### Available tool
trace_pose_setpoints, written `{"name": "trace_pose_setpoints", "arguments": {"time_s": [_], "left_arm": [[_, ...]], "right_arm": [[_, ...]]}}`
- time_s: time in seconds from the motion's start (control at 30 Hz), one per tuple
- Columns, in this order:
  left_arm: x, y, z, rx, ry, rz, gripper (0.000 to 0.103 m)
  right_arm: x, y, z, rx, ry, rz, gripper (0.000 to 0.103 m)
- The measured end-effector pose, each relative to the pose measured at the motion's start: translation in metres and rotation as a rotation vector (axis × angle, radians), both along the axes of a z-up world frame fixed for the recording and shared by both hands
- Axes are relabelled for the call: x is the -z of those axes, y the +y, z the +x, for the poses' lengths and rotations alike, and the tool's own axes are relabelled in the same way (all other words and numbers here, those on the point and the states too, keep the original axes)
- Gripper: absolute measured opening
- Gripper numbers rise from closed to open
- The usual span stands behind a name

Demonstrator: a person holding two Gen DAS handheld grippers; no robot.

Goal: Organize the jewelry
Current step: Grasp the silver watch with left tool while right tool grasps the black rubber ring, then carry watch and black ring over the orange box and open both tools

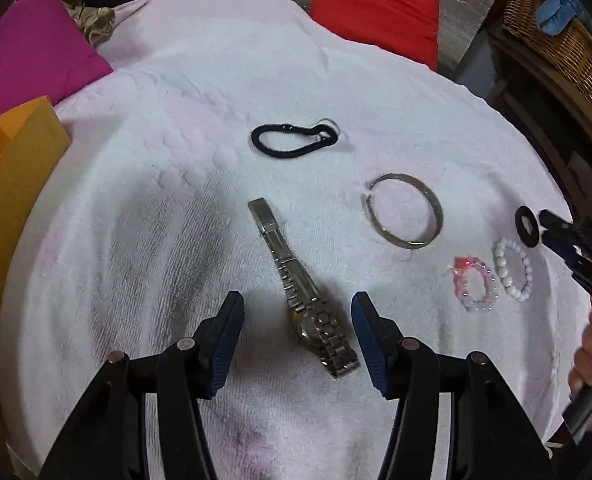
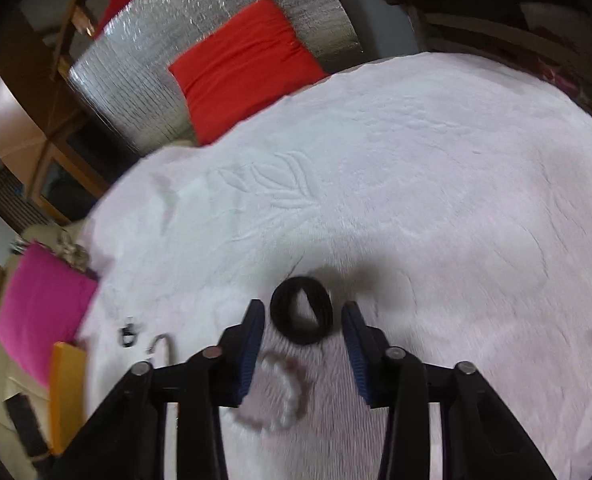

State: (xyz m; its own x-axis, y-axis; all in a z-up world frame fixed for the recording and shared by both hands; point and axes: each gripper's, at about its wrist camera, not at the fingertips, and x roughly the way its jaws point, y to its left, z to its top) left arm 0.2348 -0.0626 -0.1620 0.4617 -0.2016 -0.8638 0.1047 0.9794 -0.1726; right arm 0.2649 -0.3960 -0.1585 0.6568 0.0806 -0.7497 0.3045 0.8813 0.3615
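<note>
White terry towel (image 1: 184,184) covers the whole work surface, with a magenta cushion (image 1: 28,60), a red cushion (image 1: 376,12) and an orange box (image 1: 12,168) around its far and left edges.

On it, the silver metal-link wristwatch (image 1: 308,300) lies stretched out, its long axis running from the clasp end, farther out and slightly left, down to the case and links close in. The left gripper (image 1: 298,312) hovers directly over the case end, jaws wide apart and holding nothing, 1 pad on each side of the band. The band runs roughly along the fingers, so closing here would pinch it across its width.

Outward from the watch lie a black elastic hair tie (image 1: 292,140), a silver bangle (image 1: 404,210), a pink bead ring (image 1: 476,284) and a white bead bracelet (image 1: 514,274).

The right gripper (image 2: 302,334), likewise spread wide and empty, is nearer the small black fabric ring (image 2: 302,310), which sits just ahead of its fingertips. Only the left view shows the watch; the right view is motion-blurred, and the bead pieces under it are a smear.
</note>
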Motion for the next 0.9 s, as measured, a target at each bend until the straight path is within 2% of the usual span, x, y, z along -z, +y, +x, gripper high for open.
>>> {"name": "trace_pose_setpoints", "arguments": {"time_s": [0.07, 0.13, 0.17, 0.2, 0.23, 0.3, 0.33, 0.47, 0.6, 0.8, 0.9], "left_arm": [[-0.001, 0.001, 0.001, 0.013, -0.01, -0.01, 0.057], [0.002, 0.004, 0.004, 0.022, -0.011, -0.027, 0.057], [0.002, 0.005, 0.005, 0.026, -0.016, -0.028, 0.054], [0.003, 0.006, 0.006, 0.034, -0.022, -0.022, 0.045], [0.004, 0.008, 0.008, 0.04, -0.024, -0.018, 0.039], [0.005, 0.012, 0.012, 0.052, -0.017, -0.052, 0.014], [0.005, 0.015, 0.013, 0.052, -0.013, -0.075, 0.012], [0.0, 0.024, 0.009, 0.05, -0.036, -0.088, 0.006], [-0.012, 0.036, 0.003, 0.049, -0.086, -0.106, 0.006], [-0.023, 0.053, -0.003, 0.025, -0.116, -0.138, 0.006], [-0.033, 0.063, -0.008, 0.01, -0.153, -0.164, 0.006]], "right_arm": [[0.012, 0.002, 0.01, 0.025, 0.064, -0.042, 0.028], [0.012, 0.006, 0.012, 0.03, 0.062, -0.105, 0.015], [0.011, 0.007, 0.012, 0.03, 0.071, -0.118, 0.012], [0.01, 0.007, 0.011, 0.035, 0.068, -0.111, 0.011], [0.01, 0.006, 0.009, 0.039, 0.065, -0.103, 0.01], [0.006, 0.006, 0.002, 0.051, 0.043, -0.107, 0.01], [0.001, 0.006, -0.001, 0.054, 0.027, -0.113, 0.01], [-0.015, 0.009, -0.02, 0.049, -0.038, -0.077, 0.01], [-0.03, 0.021, -0.033, 0.018, -0.091, -0.029, 0.01], [-0.042, 0.049, -0.039, -0.052, -0.144, 0.058, 0.01], [-0.048, 0.069, -0.043, -0.102, -0.161, 0.048, 0.01]]}}
